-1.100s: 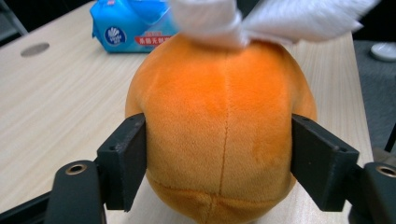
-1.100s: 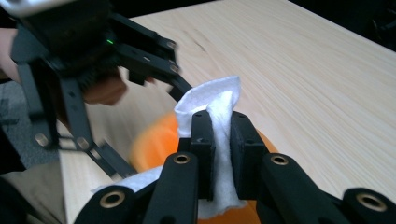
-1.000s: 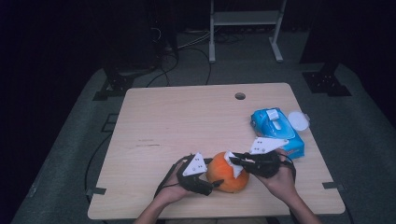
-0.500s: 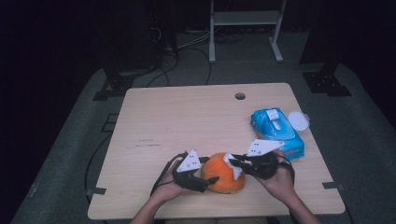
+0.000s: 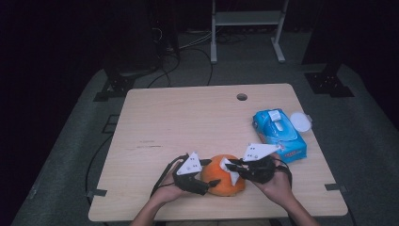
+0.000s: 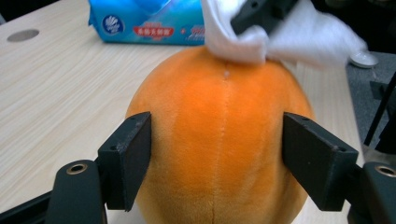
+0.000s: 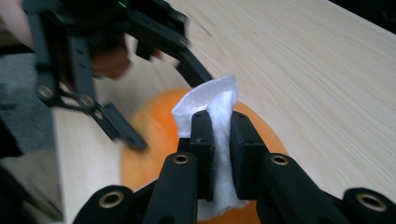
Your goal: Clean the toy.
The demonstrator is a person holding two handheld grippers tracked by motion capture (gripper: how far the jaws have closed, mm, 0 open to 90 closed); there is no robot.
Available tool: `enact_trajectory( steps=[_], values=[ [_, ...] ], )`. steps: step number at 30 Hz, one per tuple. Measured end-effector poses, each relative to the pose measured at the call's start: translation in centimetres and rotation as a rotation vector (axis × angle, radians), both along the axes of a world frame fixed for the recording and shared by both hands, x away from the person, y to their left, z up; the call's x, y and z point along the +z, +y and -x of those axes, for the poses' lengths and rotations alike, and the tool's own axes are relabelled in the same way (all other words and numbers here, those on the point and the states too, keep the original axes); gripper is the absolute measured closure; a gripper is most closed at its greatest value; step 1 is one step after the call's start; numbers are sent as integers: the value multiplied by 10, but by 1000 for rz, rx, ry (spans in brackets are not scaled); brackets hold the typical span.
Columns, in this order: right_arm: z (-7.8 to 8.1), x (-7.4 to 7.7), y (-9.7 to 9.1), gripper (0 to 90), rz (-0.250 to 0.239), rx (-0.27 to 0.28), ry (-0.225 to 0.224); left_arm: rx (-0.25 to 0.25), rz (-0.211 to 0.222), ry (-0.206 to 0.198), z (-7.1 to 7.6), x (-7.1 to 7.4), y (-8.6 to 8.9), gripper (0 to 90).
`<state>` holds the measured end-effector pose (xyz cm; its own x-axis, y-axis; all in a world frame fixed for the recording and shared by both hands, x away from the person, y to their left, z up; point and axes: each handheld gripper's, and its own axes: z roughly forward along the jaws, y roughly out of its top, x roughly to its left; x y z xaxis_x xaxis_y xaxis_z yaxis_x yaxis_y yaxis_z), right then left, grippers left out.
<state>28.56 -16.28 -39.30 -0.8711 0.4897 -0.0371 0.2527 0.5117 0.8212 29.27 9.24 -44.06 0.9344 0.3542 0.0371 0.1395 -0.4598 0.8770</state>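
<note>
An orange plush ball (image 5: 226, 184) lies near the table's front edge. My left gripper (image 5: 211, 173) comes at it from the left. Its jaws have just been closing, and in the left gripper view both pads (image 6: 130, 158) now press the sides of the ball (image 6: 224, 140). My right gripper (image 5: 230, 170) reaches in from the right, shut on a folded white wipe (image 7: 215, 100). The wipe (image 6: 289, 37) rests on the ball's top. In the right gripper view the ball (image 7: 149, 140) sits under the jaws, with the left gripper (image 7: 168, 107) beyond it.
A blue pack of wet wipes (image 5: 280, 134) lies to the right on the wooden table (image 5: 188, 117), a round white lid (image 5: 301, 121) beside it. A cable hole (image 5: 242, 97) sits near the far edge. A metal stand (image 5: 244, 19) rises behind the table.
The left gripper's jaws have drawn in around the orange ball. The right gripper with its wipe has stayed on top of the ball.
</note>
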Motion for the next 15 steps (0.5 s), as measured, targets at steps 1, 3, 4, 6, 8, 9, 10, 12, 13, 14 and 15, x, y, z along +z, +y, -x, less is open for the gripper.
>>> enact_trajectory(
  steps=[1,3,4,6,8,9,10,12,13,14,15],
  values=[
    [-2,-2,-4,803,7,-13,1,4,7,10,-2,-1,2,266],
    [-8,-7,-12,803,-18,-34,38,9,23,11,-2,0,1,253],
    [-9,-7,-13,803,-18,-39,42,9,32,5,-1,2,-1,230],
    [-7,-6,-10,802,-3,-40,32,-5,41,-8,1,6,-6,227],
    [-4,-3,-6,802,-17,-22,30,-22,33,-20,4,6,-10,254],
    [-2,-1,-3,802,-28,-6,28,-33,29,-24,5,5,-11,268],
    [-1,0,0,803,-40,11,32,-40,16,-34,5,4,-10,279],
    [2,2,6,803,-35,33,21,-38,10,-31,4,3,-8,289],
    [2,2,7,803,-24,33,15,-35,10,-28,4,3,-7,294],
    [1,2,6,803,-23,32,16,-32,1,-26,4,2,-5,299],
    [-1,1,4,802,-17,22,16,-28,4,-20,3,2,-4,300]
  ],
)
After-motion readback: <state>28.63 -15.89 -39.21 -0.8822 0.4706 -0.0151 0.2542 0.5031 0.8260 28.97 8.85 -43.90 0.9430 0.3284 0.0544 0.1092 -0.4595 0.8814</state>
